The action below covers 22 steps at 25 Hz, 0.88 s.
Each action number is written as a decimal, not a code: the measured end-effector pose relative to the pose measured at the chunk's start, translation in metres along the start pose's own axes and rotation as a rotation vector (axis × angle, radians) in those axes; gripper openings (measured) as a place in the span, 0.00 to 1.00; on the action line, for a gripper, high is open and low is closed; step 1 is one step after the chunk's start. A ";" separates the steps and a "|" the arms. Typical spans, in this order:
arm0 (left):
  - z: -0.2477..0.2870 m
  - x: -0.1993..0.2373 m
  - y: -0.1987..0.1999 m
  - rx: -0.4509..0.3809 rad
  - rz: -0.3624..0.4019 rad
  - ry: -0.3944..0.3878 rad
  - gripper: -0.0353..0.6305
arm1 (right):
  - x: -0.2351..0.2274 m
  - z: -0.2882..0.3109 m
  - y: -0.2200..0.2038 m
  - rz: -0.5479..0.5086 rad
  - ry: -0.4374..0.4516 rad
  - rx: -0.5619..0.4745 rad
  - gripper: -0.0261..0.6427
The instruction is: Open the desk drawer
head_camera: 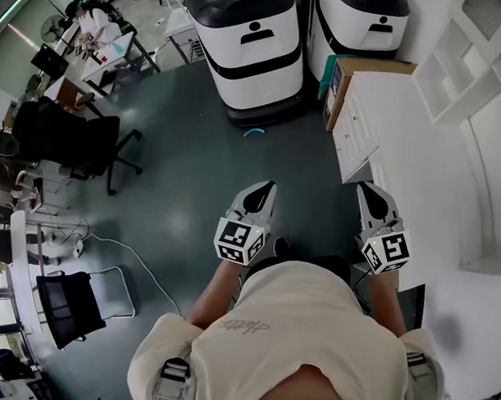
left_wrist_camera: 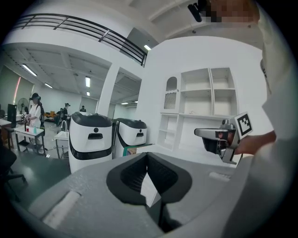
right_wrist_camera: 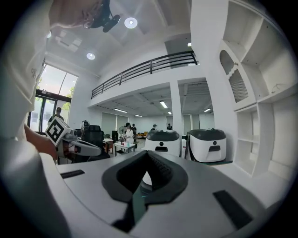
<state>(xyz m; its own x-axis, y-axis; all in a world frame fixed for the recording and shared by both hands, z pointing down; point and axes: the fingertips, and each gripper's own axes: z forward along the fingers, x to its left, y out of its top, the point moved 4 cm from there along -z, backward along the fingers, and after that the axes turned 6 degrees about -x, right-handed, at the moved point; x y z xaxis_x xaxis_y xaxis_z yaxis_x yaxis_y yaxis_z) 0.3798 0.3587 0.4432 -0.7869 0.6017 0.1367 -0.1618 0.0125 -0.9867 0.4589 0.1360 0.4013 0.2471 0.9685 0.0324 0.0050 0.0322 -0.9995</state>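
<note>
Left gripper (head_camera: 269, 186), lower centre: jaws closed together, nothing between them. Right gripper (head_camera: 366, 185), to its right, at the white tabletop (head_camera: 422, 181) edge: likewise closed, empty. Desk drawer (head_camera: 352, 134), right of centre, appears closed, clear of both grippers.

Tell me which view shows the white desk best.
The head view: the white desk shows from above, top and drawer side. The left gripper view catches only a strip of desktop. The right gripper view catches only a pale sliver at right.
</note>
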 end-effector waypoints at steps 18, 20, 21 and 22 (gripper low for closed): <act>0.065 0.131 -0.019 0.071 -0.076 0.039 0.07 | -0.014 0.139 -0.040 0.038 0.017 0.132 0.03; 0.081 0.147 -0.014 0.079 -0.068 0.060 0.07 | -0.027 0.162 -0.043 0.045 0.033 0.129 0.03; 0.091 0.153 -0.010 0.081 -0.063 0.068 0.07 | -0.035 0.174 -0.044 0.050 0.038 0.127 0.03; 0.101 0.160 -0.005 0.079 -0.056 0.073 0.07 | -0.045 0.186 -0.045 0.054 0.040 0.125 0.03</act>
<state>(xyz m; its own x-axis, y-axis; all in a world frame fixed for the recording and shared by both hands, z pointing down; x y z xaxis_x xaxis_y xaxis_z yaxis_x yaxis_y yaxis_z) 0.1949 0.3745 0.4786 -0.7304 0.6584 0.1818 -0.2531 -0.0138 -0.9673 0.2675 0.1373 0.4450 0.2817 0.9592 -0.0236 -0.1294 0.0136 -0.9915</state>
